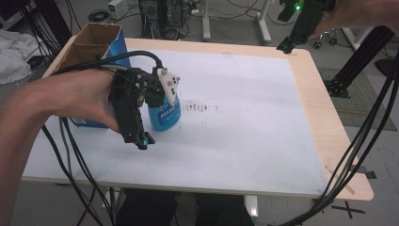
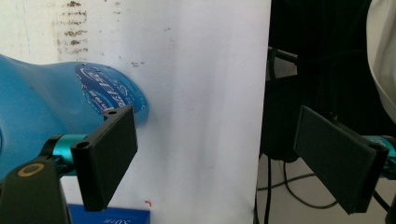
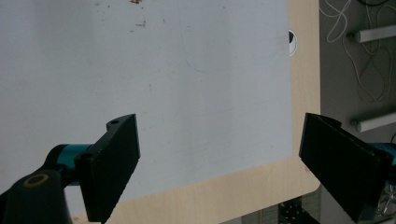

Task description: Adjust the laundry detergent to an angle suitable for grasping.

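Your left gripper (image 1: 143,140) hangs over the left half of the tabletop (image 1: 244,141), jaws pointing down toward the near edge. Jaws spread wide, nothing between them. In the left gripper view (image 2: 215,161) the gap shows bare white mat and the tabletop's edge, dark cables beyond.

Blue spray bottle (image 1: 164,110) stands upright on the white mat (image 1: 244,117), just beside your left gripper on its right side, white trigger head (image 1: 168,84) on top. Can't tell whether gripper body and bottle touch; the jaws aren't on it. In the left gripper view the bottle (image 2: 42,107) sits to the left of the left jaw, outside the gap, label facing the camera.

Open cardboard box with blue sides (image 1: 94,42) sits at the far left of the tabletop, behind your left hand (image 1: 80,99). A blue box corner (image 2: 109,215) shows low in the left gripper view.

A patch of dark smudge marks (image 1: 200,107) is on the mat right of the bottle.

Your right gripper (image 1: 287,46) is up at the far right corner of the tabletop, well apart from the bottle, held above the surface. The right gripper view (image 3: 218,168) shows its jaws spread, empty, over the mat and the wooden edge strip (image 3: 210,196).
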Tool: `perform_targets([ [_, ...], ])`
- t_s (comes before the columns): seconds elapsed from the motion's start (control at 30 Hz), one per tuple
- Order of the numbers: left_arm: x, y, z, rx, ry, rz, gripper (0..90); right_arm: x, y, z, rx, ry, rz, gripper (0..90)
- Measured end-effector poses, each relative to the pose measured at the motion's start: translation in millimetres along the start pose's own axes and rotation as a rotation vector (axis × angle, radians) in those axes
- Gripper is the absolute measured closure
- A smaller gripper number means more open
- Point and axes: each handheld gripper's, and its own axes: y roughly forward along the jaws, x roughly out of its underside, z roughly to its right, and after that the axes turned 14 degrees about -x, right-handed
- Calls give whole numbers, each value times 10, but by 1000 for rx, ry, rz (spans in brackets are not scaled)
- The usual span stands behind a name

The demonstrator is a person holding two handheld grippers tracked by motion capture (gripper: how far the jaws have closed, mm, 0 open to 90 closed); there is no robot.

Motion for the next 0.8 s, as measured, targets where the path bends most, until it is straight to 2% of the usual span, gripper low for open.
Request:
perform_targets([
  [0.3,30,-9,-14,-9,-6,10,135,-68,43,-12,-23,-9,-10,116],
  [0.5,51,3,-27,-1,-23,12,135,-66,44,-6,-17,-8,-16,116],
  [0.67,35,-8,-33,3,-17,5,136,-56,21,-32,-9,3,-8,116],
  [0.8,25,-26,-41,-5,-18,10,135,-61,23,-20,-9,-13,-10,116],
])
